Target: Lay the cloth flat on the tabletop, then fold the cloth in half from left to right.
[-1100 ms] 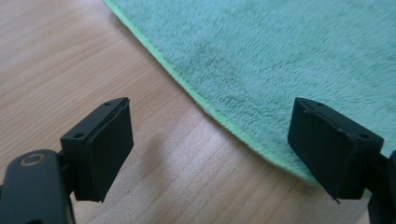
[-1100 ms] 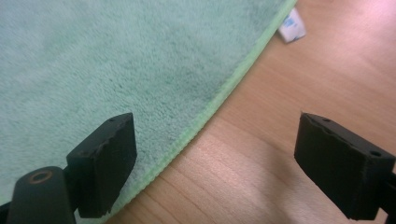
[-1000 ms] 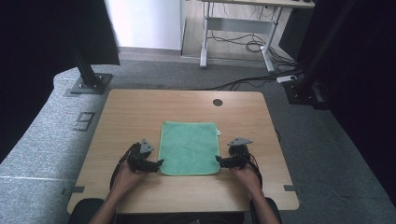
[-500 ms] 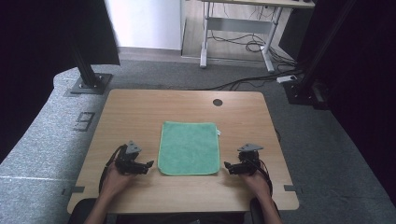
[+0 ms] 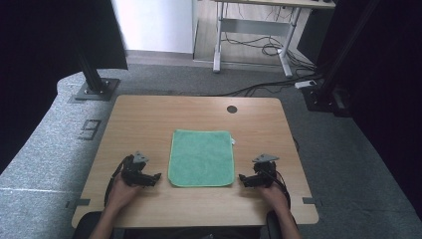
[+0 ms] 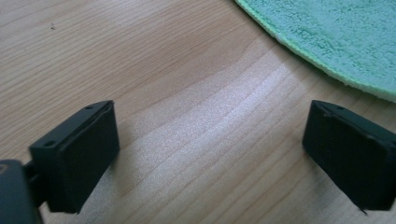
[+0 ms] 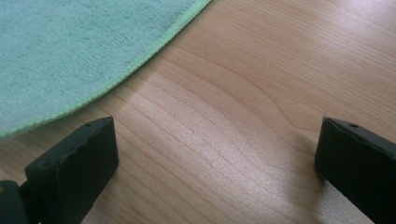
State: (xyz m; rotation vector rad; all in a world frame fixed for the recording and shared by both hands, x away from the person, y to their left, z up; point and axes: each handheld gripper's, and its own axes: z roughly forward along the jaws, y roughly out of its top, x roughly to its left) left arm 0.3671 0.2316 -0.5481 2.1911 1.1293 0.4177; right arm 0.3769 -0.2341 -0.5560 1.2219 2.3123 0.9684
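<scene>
**Tongs off the cloth, one at each side**

Lying flat near the middle of the table, a little toward its near edge, the green cloth was spread out square and untouched. The left tongs sat on the wood just beside the cloth's near left corner; their jaws had just been opening and stood wide, with only bare wood between them. The right tongs sat just beside the near right corner, jaws likewise freshly opened wide and holding nothing. In each gripper view the cloth's hemmed edge lay just beyond the tips, apart from them.
</scene>
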